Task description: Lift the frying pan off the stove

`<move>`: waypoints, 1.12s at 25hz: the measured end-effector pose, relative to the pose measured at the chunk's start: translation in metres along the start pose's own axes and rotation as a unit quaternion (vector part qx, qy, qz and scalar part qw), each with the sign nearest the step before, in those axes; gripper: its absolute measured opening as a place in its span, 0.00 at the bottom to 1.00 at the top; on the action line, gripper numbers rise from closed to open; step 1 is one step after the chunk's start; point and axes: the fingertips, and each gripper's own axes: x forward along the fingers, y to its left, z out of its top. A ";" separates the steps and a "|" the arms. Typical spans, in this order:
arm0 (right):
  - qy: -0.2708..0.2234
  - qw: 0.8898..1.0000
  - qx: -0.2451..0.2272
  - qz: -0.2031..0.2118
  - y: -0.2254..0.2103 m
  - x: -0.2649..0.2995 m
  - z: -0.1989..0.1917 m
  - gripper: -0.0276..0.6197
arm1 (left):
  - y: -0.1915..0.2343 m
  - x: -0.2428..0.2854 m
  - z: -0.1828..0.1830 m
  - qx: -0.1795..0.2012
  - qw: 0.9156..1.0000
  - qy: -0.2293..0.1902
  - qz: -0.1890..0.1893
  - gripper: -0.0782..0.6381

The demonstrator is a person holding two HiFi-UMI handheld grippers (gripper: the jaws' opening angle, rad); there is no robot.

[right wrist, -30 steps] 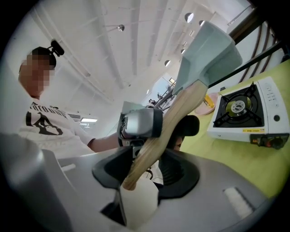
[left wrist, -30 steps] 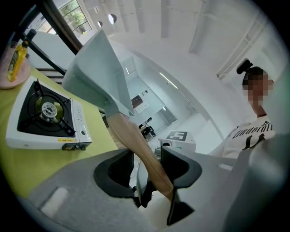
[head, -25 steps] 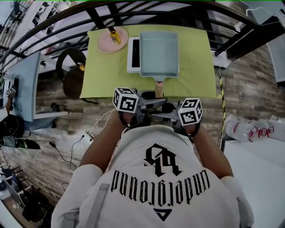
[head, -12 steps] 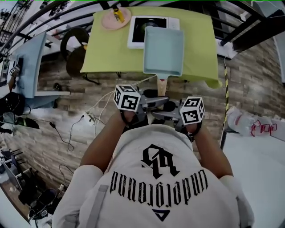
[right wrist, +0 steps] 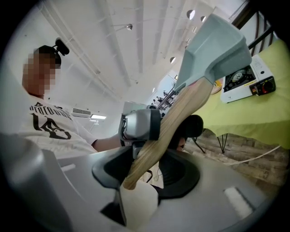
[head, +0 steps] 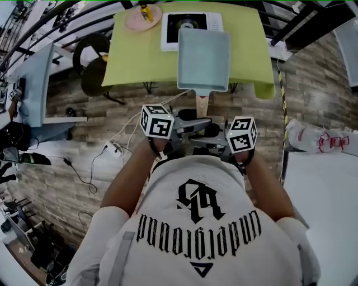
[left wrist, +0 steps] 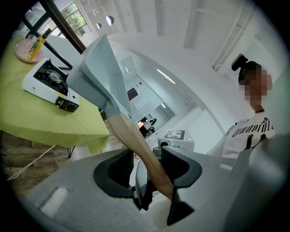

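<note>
The frying pan is rectangular and pale grey-blue, with a wooden handle. It hangs in the air over the table's near edge, off the white portable stove behind it. My left gripper and right gripper meet at the handle's end, both shut on it. In the left gripper view the handle runs between the jaws of the left gripper up to the pan. The right gripper view shows the handle clamped in the right gripper, the pan high above.
The stove stands on a yellow-green tablecloth. A pink plate with a yellow bottle lies at the table's back left. Black chairs stand to the left, cables lie on the wood floor, and a white counter is at right.
The pan has come back toward me, off the stove, and the burner now shows. Both grippers have kept their hold on the handle.
</note>
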 end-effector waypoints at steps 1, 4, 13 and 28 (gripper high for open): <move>-0.004 1.000 -0.001 -0.001 0.006 0.007 -0.003 0.33 | -0.005 -0.007 -0.004 0.001 1.000 0.002 -0.003 0.39; -0.014 1.000 -0.003 -0.003 0.024 0.032 -0.007 0.33 | -0.018 -0.033 -0.013 0.006 1.000 0.008 -0.010 0.40; -0.040 0.999 -0.014 -0.020 0.062 0.099 -0.030 0.33 | -0.045 -0.102 -0.047 0.022 0.999 0.031 -0.031 0.40; -0.047 0.998 -0.014 -0.031 0.090 0.153 -0.054 0.33 | -0.063 -0.155 -0.079 0.028 0.998 0.041 -0.047 0.40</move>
